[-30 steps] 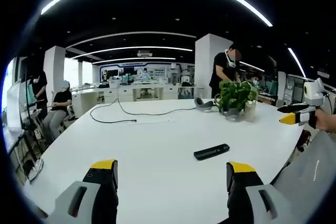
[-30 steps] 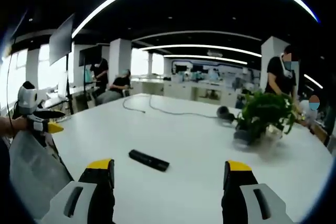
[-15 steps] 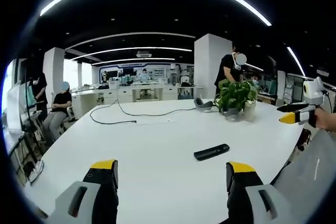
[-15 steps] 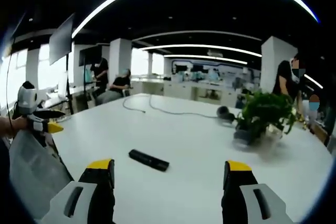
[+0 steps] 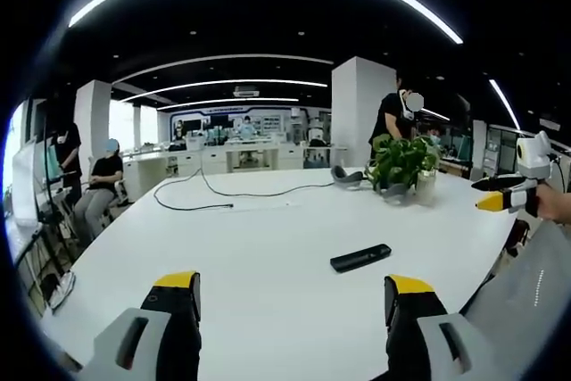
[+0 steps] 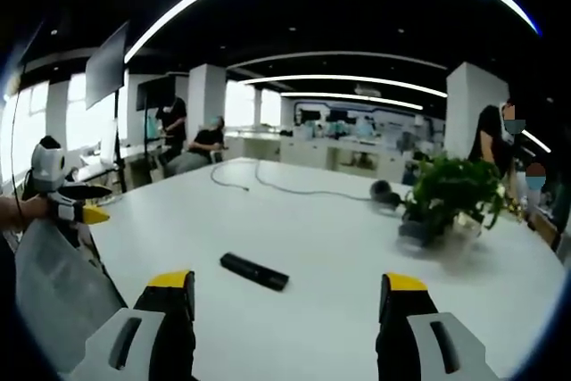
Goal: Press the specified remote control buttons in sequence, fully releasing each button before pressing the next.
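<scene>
Office hall, long white table (image 5: 268, 247) with black remote (image 5: 360, 258), potted plant (image 5: 401, 165).

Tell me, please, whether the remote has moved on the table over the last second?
No. The remote lies flat at the same spot on the white table, keeping its place relative to the potted plant and the black cable.

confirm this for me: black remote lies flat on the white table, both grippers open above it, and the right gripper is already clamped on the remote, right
Not quite. The right gripper is open and holds nothing; the right gripper view shows the remote lying free on the white table, apart from its jaws. The left gripper is open too.
</scene>
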Demonstrator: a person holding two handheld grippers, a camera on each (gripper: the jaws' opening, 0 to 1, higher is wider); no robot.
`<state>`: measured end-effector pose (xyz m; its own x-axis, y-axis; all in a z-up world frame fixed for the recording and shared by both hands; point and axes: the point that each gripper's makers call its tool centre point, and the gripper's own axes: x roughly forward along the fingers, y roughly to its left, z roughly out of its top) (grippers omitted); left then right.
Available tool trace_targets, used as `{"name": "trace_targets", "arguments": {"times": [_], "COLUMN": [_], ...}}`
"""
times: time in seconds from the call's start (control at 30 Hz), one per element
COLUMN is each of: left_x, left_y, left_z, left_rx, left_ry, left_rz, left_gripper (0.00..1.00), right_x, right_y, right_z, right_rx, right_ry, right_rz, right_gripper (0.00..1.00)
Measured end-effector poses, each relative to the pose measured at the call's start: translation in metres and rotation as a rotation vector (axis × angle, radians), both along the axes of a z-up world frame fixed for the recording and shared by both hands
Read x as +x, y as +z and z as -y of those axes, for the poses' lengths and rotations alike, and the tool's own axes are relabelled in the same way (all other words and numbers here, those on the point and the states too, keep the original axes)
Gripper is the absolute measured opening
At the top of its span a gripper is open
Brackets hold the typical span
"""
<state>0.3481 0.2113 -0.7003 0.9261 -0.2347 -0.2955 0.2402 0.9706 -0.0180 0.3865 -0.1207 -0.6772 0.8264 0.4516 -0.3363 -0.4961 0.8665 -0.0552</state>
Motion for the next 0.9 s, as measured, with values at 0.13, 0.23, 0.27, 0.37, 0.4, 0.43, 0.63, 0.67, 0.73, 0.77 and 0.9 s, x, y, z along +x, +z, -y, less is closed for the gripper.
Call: {"name": "trace_targets", "arguments": {"times": [0.13, 0.23, 0.27, 0.37, 0.4, 0.43, 0.63, 0.67, 0.73, 0.77, 0.9], "left_x": [0.0, 0.0, 0.0, -0.0006, -0.0009, -0.001, -0.0006, -0.0007, -0.001, -0.0012, -0.0012], "left_y": [0.0005, 0.0007, 0.0004, -0.0004, -0.0011, -0.0007, -0.0002, 0.0, 0.0004, 0.0005, 0.0019], "left_z": [0.0006, -0.0016, -0.0014, 0.0019, 0.0033, 0.0044, 0.0043, 0.0055, 0.0072, 0.0076, 0.0063], "left_rx": [0.014, -0.003, -0.006, -0.003, 0.006, 0.005, -0.002, 0.003, 0.011, 0.015, 0.02], "left_ry": [-0.004, 0.011, 0.01, -0.009, -0.017, -0.022, -0.014, -0.019, -0.025, -0.027, -0.02], "left_rz": [0.003, 0.001, 0.0, -0.005, -0.009, -0.007, -0.007, -0.007, -0.008, -0.009, -0.005], "left_gripper": [0.89, 0.89, 0.89, 0.89, 0.89, 0.89, 0.89, 0.89, 0.89, 0.89, 0.89], "right_x": [0.0006, 0.0, -0.0004, -0.001, -0.0011, -0.0011, -0.0016, -0.0014, -0.0013, -0.0012, -0.0011], "right_y": [0.0001, -0.0021, -0.0024, -0.0028, -0.0028, -0.003, -0.0037, -0.0034, -0.0032, -0.0028, -0.0028], "right_z": [0.0011, -0.0007, -0.0012, -0.0026, -0.0033, -0.0037, -0.005, -0.0045, -0.0041, -0.0044, -0.0054], "right_rx": [0.007, 0.002, -0.002, -0.013, -0.015, -0.016, -0.017, -0.015, -0.01, -0.005, -0.001], "right_ry": [-0.005, 0.005, 0.007, 0.012, 0.015, 0.018, 0.026, 0.023, 0.022, 0.024, 0.031], "right_rz": [-0.002, -0.01, -0.01, -0.008, -0.009, -0.009, -0.012, -0.011, -0.013, -0.012, -0.012], "right_gripper": [0.83, 0.83, 0.83, 0.83, 0.83, 0.83, 0.83, 0.83, 0.83, 0.83, 0.83]}}
